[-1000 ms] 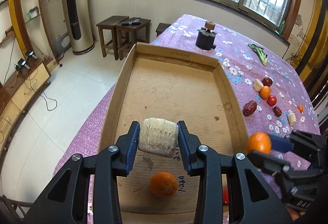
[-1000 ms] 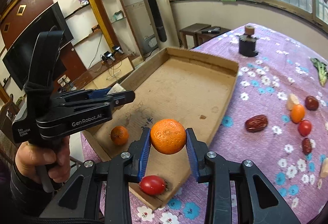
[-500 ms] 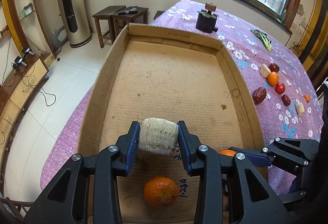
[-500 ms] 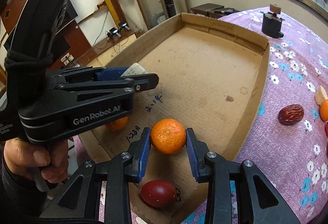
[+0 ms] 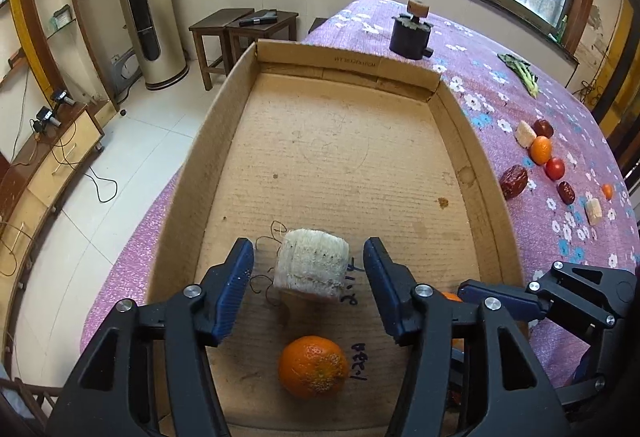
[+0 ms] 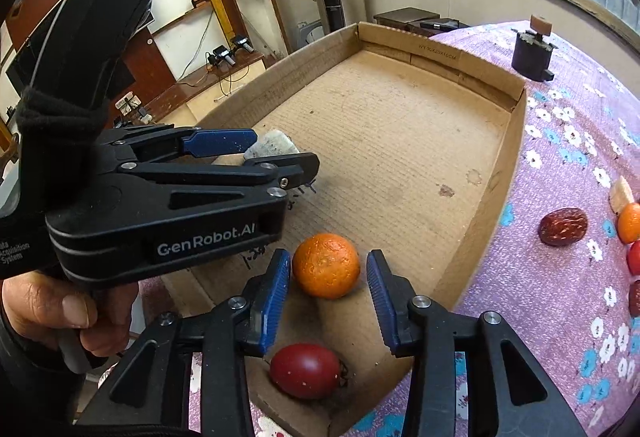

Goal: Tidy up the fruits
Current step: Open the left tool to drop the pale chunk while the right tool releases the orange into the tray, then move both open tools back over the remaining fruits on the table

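My left gripper (image 5: 309, 273) is open over the near end of the cardboard box (image 5: 344, 61). A pale corn piece (image 5: 311, 264) rests on the box floor between its fingers, not touched. An orange (image 5: 313, 366) lies just nearer. My right gripper (image 6: 328, 287) is open; a second orange (image 6: 326, 265) sits on the box floor between its fingers, free of both pads. A red tomato (image 6: 306, 370) lies below it in the box corner. The left gripper (image 6: 276, 153) shows in the right wrist view, with the corn piece (image 6: 272, 143) at its tips.
Several loose fruits lie on the purple flowered cloth right of the box: a large red date (image 5: 514, 181), an orange (image 5: 541, 150), a tomato (image 5: 555, 168), corn pieces (image 5: 525, 133). A dark pot (image 5: 410, 33) and greens (image 5: 524, 75) stand farther back. The table edge runs along the box's left.
Both grippers lowered into the box and opened. The left let go of the corn piece and the right let go of the orange; both now rest on the box floor.
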`<act>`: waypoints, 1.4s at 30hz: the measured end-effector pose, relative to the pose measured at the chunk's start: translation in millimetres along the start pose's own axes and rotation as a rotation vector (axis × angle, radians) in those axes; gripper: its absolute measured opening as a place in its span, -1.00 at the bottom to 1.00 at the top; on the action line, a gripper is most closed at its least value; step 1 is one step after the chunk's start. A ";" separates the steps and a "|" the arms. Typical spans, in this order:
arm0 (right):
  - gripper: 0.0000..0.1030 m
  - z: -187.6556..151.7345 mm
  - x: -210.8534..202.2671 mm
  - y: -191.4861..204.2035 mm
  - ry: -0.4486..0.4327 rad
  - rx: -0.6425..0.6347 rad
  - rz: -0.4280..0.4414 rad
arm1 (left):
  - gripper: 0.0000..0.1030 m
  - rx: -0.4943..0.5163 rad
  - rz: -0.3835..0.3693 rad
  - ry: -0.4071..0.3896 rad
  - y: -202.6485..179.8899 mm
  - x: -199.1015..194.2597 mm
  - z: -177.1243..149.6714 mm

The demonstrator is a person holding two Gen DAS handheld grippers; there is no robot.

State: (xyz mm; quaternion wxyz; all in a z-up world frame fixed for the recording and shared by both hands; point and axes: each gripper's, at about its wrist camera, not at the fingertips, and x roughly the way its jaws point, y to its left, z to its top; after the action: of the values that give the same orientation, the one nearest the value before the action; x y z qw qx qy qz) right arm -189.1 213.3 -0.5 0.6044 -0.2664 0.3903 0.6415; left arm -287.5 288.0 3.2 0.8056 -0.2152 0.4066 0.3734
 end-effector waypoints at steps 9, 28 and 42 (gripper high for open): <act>-0.13 -13.6 -38.4 -10.6 -0.059 0.036 -0.004 | 0.09 0.027 -0.003 -0.046 -17.8 -22.8 7.3; 0.10 -75.0 -118.9 -91.4 -0.149 0.247 -0.172 | 0.24 0.153 -0.124 -0.090 -105.8 -55.4 6.4; 0.12 -127.7 -174.4 -143.4 -0.200 0.389 -0.271 | 0.24 0.258 -0.230 -0.060 -177.8 -63.1 -4.8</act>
State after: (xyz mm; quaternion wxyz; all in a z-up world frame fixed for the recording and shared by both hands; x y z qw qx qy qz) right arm -42.5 4.2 45.0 0.7602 -0.1300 0.4053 0.4908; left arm -176.4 146.2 59.5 0.8757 -0.1439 0.3997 0.2297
